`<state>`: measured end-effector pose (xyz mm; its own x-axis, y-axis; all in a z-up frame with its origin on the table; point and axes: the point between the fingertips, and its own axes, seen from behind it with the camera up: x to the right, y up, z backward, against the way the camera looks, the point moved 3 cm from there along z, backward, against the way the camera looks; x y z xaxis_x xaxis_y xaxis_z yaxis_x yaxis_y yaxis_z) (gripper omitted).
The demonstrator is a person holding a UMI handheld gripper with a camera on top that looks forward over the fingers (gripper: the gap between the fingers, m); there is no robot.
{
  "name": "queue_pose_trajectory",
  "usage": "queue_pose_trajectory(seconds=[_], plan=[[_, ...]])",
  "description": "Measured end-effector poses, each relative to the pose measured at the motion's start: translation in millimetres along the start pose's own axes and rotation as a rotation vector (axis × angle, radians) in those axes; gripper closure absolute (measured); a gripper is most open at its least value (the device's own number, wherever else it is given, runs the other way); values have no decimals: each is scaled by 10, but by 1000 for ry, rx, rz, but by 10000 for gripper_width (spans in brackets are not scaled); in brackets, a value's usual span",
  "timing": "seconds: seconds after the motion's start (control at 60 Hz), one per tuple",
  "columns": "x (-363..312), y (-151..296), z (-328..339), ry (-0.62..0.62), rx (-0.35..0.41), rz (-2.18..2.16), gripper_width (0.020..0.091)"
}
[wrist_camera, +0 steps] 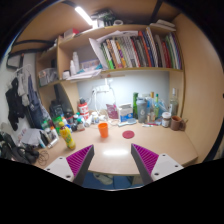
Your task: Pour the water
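An orange cup stands upright on the pale wooden desk, well beyond my fingers and slightly left of the line between them. Behind it, toward the right, a green bottle and a bluish bottle stand against the wall. My gripper hovers over the near part of the desk. It is open, the magenta pads set wide apart with only bare desk between them. I cannot see whether the cup holds anything.
A pink round coaster lies right of the cup. A yellow-green bottle and clutter crowd the desk's left side. Jars stand at the right. Shelves with books hang above the desk.
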<state>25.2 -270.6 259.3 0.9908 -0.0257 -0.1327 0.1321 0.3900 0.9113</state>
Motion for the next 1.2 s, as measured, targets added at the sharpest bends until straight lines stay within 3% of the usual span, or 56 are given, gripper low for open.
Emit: queue_pose_trajectory(seconds=[0.283, 0.467, 0.567, 0.95, 1.2], plan=[[-702, -108, 73, -100, 32, -16, 268], [-1094, -160, -5, -68, 114, 58, 268], [-1343, -381, -213, -34, 94, 71, 272], [-2608, -893, -2085, 175, 94, 150, 268], [-3024, -962, -3240, 215, 90, 208, 276]])
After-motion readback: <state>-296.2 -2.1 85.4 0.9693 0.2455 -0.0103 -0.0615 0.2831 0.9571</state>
